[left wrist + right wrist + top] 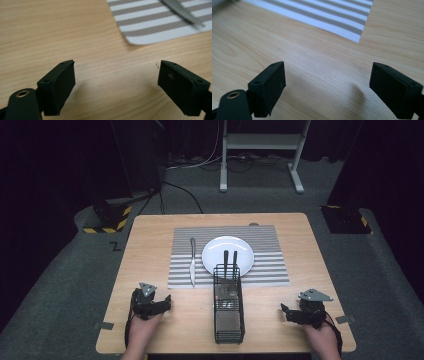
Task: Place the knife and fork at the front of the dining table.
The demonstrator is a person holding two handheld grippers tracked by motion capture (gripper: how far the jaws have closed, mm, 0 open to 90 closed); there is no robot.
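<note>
A wooden table (150, 245) seen from above, with a person's two hands entering from the bottom edge, each holding a black two-jaw gripper. At the centre of the frame a grey-and-white striped placemat (270, 265) lies on the table. On it sits a round white plate (227, 251), and just left of the plate a table knife (192, 262) lies lengthwise, handle toward the bottom of the frame. A black wire cutlery basket (229, 315) stands below the plate, its far end overlapping the mat's lower edge, with two dark utensil handles (230, 262) sticking up from it.

The left gripper (162, 304) rests at the lower left, well apart from the knife above it; its jaws stand wide with only bare wood between them. In the left gripper view the knife's serrated blade (183, 11) shows at the upper right, on the mat's corner.

The right gripper (286, 312) sits at the lower right, beside the basket, jaws also spread wide and holding nothing.
</note>
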